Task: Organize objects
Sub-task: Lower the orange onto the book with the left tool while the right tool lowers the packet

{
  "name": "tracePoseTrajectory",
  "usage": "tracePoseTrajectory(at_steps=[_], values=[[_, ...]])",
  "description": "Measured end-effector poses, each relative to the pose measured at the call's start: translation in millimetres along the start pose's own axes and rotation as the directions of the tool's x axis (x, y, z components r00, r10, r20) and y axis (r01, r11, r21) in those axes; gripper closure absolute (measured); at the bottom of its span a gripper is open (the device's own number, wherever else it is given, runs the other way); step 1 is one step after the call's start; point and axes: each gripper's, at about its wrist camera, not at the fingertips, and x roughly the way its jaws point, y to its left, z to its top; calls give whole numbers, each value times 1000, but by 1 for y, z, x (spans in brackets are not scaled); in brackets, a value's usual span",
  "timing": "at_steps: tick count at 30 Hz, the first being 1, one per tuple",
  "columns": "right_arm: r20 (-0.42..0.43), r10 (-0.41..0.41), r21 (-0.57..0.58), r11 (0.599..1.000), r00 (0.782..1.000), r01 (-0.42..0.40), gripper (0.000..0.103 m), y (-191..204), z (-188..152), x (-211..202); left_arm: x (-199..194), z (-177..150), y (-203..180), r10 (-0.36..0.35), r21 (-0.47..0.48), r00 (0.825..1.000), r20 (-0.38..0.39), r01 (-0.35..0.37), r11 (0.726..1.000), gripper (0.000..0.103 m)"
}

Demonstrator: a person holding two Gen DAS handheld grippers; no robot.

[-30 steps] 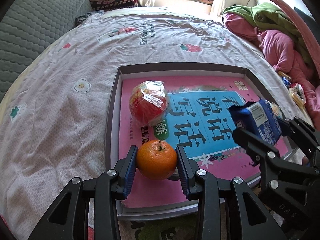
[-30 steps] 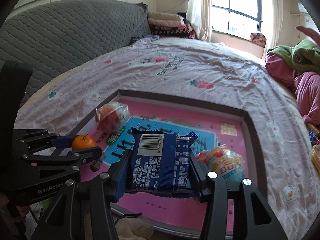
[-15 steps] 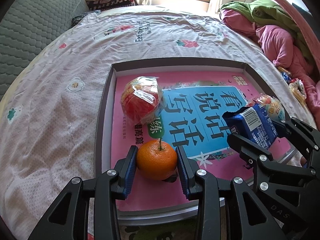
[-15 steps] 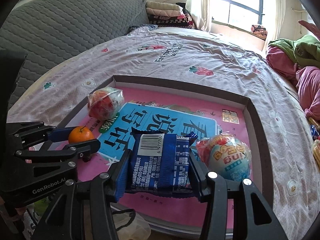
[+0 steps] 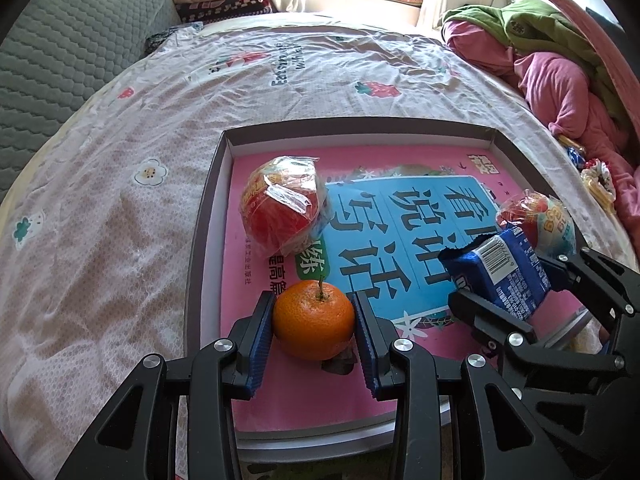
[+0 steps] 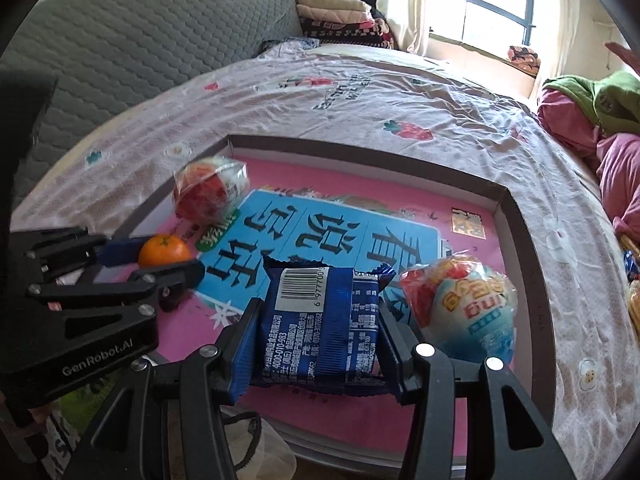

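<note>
Landmark: shallow box tray (image 5: 208, 216), dark rim, pink printed liner w/ blue panel, lying on floral bedsheet (image 5: 100, 200). Item 1: mandarin (image 5: 314, 326), stem up, near-left part of tray, pinched btwn blue pads of left gripper (image 5: 314, 332); jaws partly open, closed onto fruit both sides; whether it rests on liner or is just above it, can't tell. Item 2: blue snack packet (image 6: 320, 320), barcode side up, over near edge of tray toward right, clamped across its width by right gripper (image 6: 318, 336); jaws about half open, pressing packet's sides. Item 3: red wrapped ball snack (image 5: 284, 210), loose, far-left area of tray, beyond mandarin. Item 4: egg-shaped wrapped snack (image 6: 460, 312), red and pale blue, right side of tray, just beside packet. Surroundings: grey quilted headboard (image 6: 140, 40) left of tray; pink and green bedding heap (image 5: 552, 64) to its far right.
</note>
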Motion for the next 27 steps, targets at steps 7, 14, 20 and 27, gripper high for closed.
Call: tracePoseTrajectory(at_steps=[7, 14, 20, 27], values=[[-11, 10, 17, 1000, 1000, -10, 51, -2, -2, 3, 2, 0, 1, 2, -2, 1000, 5, -2, 1000, 64], [-13, -5, 28, 1000, 1000, 5, 51, -4, -3, 4, 2, 1, 1, 5, -1, 1000, 13, -5, 1000, 64], [-15, 2, 41, 999, 1000, -1, 51, -6, -4, 5, 2, 2, 0, 15, 9, 1000, 16, -15, 1000, 64], [-16, 5, 43, 999, 1000, -4, 51, -7, -4, 5, 4, 3, -1, 20, 14, 1000, 22, -20, 1000, 63]])
